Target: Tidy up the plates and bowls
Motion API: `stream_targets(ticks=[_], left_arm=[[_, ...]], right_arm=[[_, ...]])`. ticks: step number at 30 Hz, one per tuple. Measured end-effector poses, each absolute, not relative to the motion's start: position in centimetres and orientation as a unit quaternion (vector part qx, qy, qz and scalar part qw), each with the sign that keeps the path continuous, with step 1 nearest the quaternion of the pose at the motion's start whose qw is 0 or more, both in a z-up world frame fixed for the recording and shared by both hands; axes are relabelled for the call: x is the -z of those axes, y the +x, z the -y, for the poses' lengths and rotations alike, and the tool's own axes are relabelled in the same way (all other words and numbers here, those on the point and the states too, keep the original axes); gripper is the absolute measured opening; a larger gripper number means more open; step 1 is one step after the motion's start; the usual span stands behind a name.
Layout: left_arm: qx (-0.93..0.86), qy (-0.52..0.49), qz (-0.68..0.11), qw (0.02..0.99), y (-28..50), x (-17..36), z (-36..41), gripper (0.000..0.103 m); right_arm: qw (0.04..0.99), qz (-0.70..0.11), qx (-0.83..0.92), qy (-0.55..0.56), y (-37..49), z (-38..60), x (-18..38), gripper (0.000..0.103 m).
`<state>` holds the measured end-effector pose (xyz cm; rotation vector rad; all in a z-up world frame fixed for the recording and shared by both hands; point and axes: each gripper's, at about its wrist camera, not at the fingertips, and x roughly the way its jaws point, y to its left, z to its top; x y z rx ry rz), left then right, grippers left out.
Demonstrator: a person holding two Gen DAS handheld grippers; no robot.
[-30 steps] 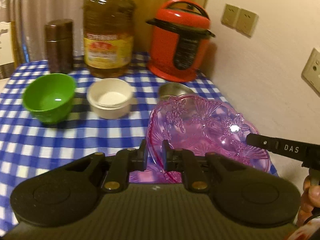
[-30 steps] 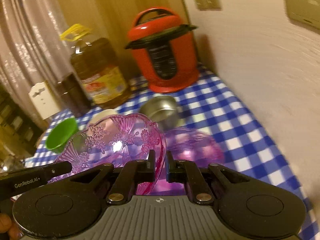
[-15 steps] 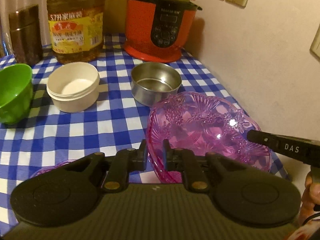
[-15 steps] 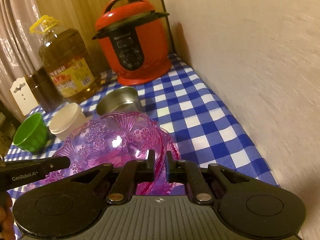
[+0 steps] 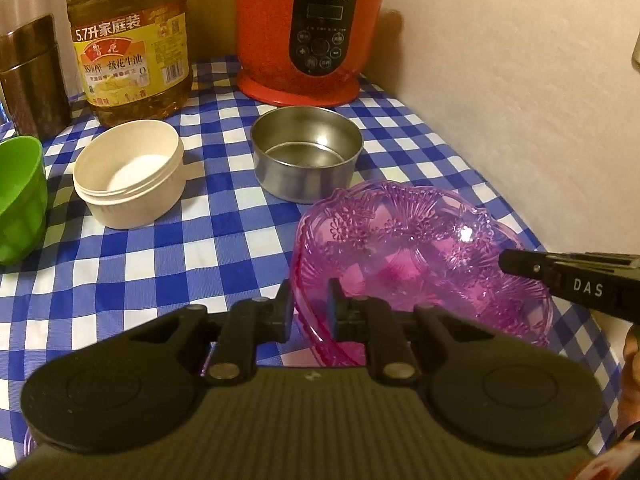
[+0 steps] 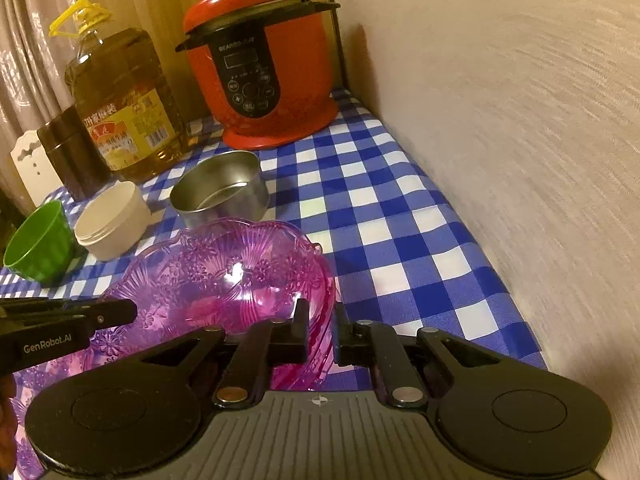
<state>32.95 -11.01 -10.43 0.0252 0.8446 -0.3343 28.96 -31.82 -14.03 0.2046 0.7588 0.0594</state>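
Blue-and-white checked cloth [image 5: 168,256] covers your table, which runs along a plain wall [image 6: 520,128] on your right. You hold one pink plate [image 5: 420,252] between both tools, low over the cloth near the table's front right corner. Your left gripper [image 5: 308,312] has its two fingers nipped on the plate's near left rim, one finger inside and one outside. Your right gripper [image 6: 321,330] pinches the opposite rim the same way, so the plate spans the gap between the tools.

Count three smaller bowls in a row behind the plate: one steel bowl [image 5: 306,152] just beyond its far edge, one white bowl [image 5: 130,172] to the left of that, and one green bowl [image 5: 20,200] at the left edge. Another pink patterned piece [image 6: 28,380] shows at the lower left of the right view; you cannot tell what it is. Along the back stand one red cooker [image 5: 306,32], one oil bottle [image 5: 130,44] and one brown canister [image 5: 32,76].
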Motion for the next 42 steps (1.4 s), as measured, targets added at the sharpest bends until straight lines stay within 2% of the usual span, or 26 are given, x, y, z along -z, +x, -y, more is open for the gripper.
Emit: stream_targets(ticks=[13,29,42], left_arm=[[0.159,0.052,-0.401,0.901,33.0,10.9,11.8,0.018],[0.156,0.019,-0.400,0.903,33.2,10.5,10.6,0.018],[0.157,-0.004,-0.387,0.909,32.4,9.0,9.7,0.018]], right_arm=[[0.928,-0.365,-0.015,0.076,29.2,31.7,14.3,0.011],[0.924,-0.361,-0.016,0.127,29.0,33.0,14.2,0.011],[0.930,-0.346,-0.009,0.125,27.9,33.0,13.2,0.011]])
